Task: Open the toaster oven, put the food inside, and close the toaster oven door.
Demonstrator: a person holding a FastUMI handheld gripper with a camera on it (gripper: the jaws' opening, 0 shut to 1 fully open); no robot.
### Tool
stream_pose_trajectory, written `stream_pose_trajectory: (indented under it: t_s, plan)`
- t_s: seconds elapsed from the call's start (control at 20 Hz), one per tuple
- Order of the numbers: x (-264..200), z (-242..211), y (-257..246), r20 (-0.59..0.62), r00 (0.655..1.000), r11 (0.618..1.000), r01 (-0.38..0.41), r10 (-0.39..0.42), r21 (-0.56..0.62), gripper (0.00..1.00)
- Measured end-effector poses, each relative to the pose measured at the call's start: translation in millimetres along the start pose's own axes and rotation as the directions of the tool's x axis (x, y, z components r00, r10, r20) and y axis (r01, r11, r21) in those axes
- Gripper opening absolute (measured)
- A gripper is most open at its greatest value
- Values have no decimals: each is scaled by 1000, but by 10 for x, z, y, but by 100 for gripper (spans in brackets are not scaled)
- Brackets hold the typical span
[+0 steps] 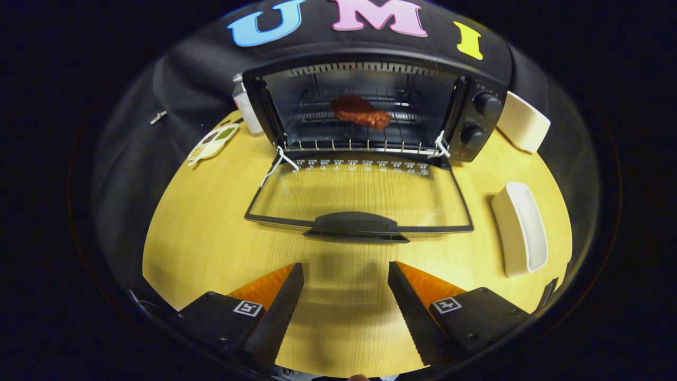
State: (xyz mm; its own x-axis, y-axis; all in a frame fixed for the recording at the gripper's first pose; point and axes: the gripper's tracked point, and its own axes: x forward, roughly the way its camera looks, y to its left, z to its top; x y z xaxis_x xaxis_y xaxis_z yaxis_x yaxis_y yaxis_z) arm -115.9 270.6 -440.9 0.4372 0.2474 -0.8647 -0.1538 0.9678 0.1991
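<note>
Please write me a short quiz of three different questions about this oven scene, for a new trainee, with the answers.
1. True or false: the oven door is shut.
2. Where is the meat? A) on the table B) on the rack inside C) between the fingers
3. Fill in: the gripper is ____ and holds nothing.

Key: 1 false, the door lies flat and open. 2 B. 3 open.

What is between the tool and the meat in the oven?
In the gripper view, the open tool holds nothing. Ahead comes bare wooden table, then the black toaster oven's folded-down glass door with its black handle, then the wire rack under the reddish-brown meat.
</note>
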Motion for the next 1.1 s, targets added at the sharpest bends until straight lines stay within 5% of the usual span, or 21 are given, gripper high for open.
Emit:
stream_pose_trajectory:
  t_s: [0.4, 1.1]
  plan:
    - [304, 189, -89, -38, 995, 993, 97, -95, 64, 100]
    - [-210, 540, -53, 144, 989, 996, 29, -42, 86, 96]
